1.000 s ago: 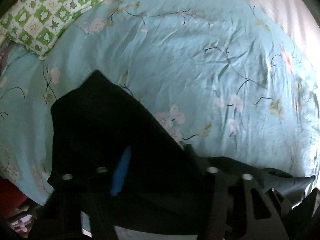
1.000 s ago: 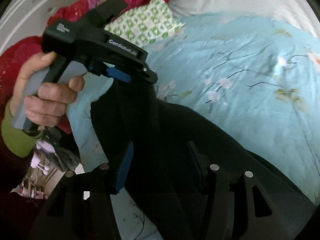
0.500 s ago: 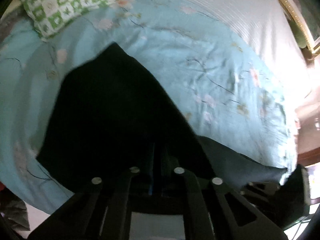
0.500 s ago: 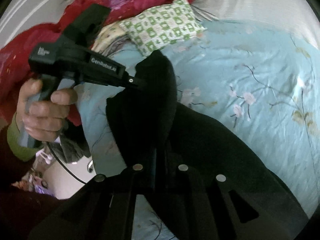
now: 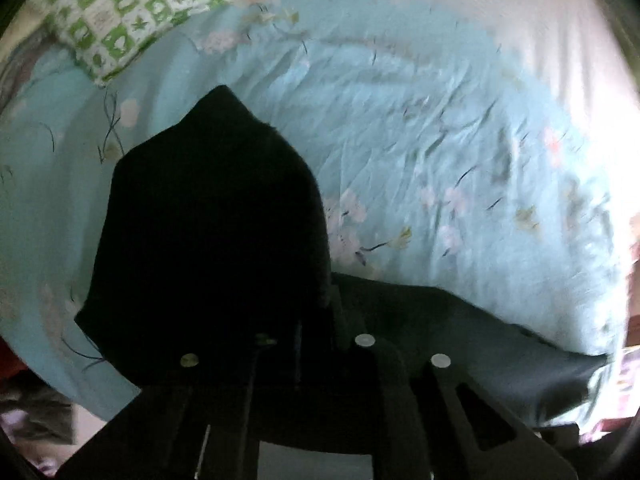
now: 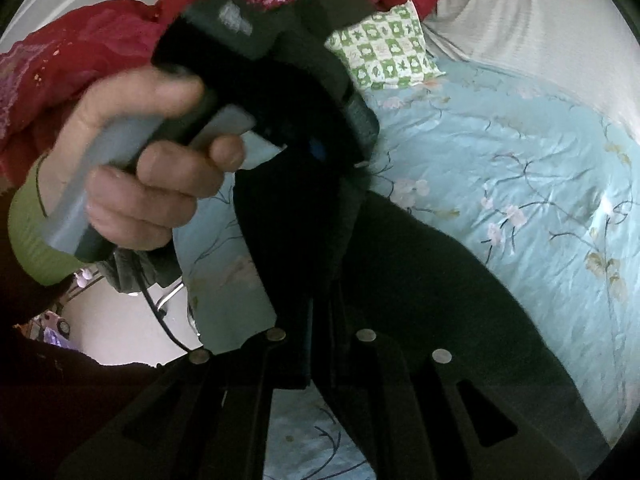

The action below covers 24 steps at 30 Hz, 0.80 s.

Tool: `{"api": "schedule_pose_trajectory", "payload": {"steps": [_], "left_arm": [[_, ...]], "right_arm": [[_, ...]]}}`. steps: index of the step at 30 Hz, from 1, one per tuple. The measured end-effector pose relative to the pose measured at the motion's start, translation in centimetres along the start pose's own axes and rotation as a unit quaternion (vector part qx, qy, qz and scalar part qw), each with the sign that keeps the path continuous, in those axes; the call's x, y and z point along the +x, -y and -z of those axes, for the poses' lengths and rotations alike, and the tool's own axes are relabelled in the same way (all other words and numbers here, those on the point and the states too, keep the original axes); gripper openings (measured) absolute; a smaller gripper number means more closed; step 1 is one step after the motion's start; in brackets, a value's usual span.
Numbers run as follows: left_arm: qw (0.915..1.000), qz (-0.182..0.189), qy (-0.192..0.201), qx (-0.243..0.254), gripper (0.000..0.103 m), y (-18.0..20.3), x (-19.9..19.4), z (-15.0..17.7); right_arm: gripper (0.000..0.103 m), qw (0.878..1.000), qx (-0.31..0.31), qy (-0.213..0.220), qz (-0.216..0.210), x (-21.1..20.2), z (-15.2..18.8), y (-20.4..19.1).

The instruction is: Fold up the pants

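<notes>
bed (image 5: 400, 128), floral sheet | pants (image 5: 216, 220) near its front edge | left gripper (image 5: 316, 332) and right gripper (image 6: 320, 320) each clamped on pants cloth, lifting an end, likely for folding over

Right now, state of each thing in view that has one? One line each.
left gripper: shut on the pants, held by a hand.
right gripper: shut on the pants.
pants: black, one end lifted and bunched between both grippers, the rest trailing on the bed.
bedsheet: spread, wrinkled.
pillow: lying on the bed.
</notes>
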State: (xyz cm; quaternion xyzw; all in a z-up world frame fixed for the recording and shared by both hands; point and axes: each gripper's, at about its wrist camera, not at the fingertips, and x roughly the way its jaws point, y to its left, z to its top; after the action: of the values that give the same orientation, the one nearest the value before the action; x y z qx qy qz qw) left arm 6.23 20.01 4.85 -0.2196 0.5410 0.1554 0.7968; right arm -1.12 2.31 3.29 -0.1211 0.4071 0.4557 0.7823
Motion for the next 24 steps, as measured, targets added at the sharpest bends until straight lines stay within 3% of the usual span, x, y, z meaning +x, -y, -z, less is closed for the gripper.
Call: {"api": "schedule_pose_trajectory", "payload": {"steps": [4, 8, 16, 24], "left_arm": [[0.9966, 0.053, 0.060, -0.021, 0.005, -2.9, -3.4, 2.6], [0.9912, 0.092, 0.080, -0.050, 0.004, -5.7, -3.4, 5.5], [0.9824, 0.147, 0.063, -0.095, 0.005, -9.4, -0.7, 8.3], [0.9811, 0.161, 0.048, -0.096, 0.008, -10.9, 0.6, 8.8]], "right_arm": [[0.007, 1.000, 0.000, 0.010, 0.011, -0.5, -0.4, 0.4], [0.007, 1.000, -0.013, -0.007, 0.016, 0.3, -0.4, 0.1], [0.007, 0.999, -0.018, -0.043, 0.014, 1.6, 0.7, -0.8], [0.009, 0.997, -0.003, -0.076, 0.007, 2.8, 0.6, -0.8]]}}
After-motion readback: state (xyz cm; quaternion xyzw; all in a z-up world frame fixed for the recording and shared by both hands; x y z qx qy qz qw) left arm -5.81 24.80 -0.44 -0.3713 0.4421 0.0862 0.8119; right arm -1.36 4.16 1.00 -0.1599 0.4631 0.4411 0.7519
